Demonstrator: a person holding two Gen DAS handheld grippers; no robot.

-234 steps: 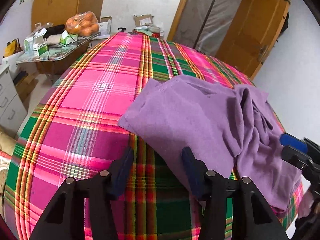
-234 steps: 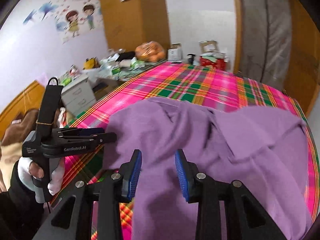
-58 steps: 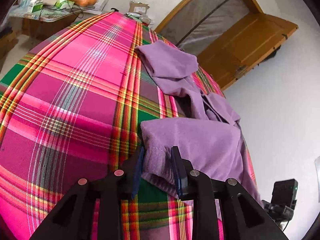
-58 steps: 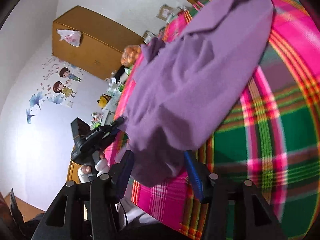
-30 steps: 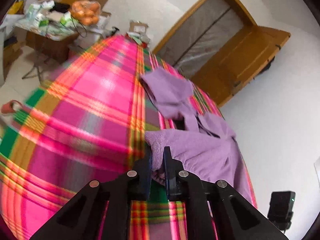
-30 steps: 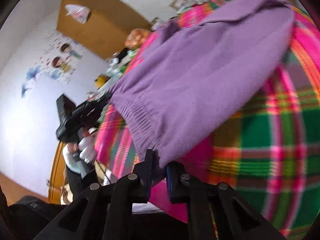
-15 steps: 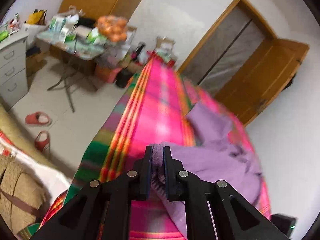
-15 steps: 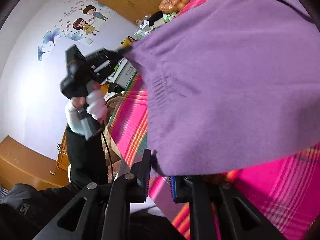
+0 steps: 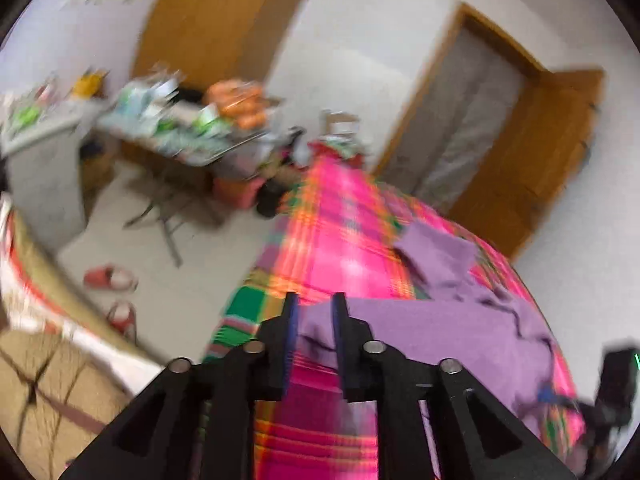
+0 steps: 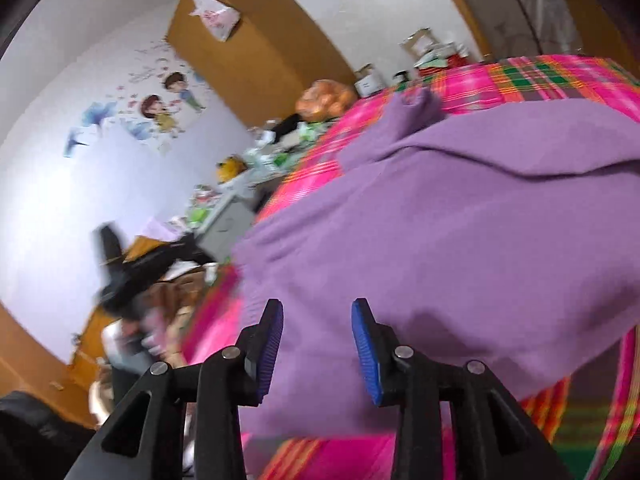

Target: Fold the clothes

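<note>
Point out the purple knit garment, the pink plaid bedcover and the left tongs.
Purple knit garment [image 10: 460,240]: right wrist view, broad middle.
Pink plaid bedcover [image 9: 340,240]: left wrist view, bare top.
Left tongs [image 9: 313,320]: left wrist view, between fingertips.

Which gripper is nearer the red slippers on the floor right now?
Left. The left gripper holds the purple garment at the bed edge above the red slippers; the right gripper is farther along that edge.

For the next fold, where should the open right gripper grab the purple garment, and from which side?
Probably the near hem of the purple garment, at the corner lying between the right gripper fingers, coming in from the near edge of the plaid table. That edge lies loose and overhangs, so the fingers can likely close around it.
</note>
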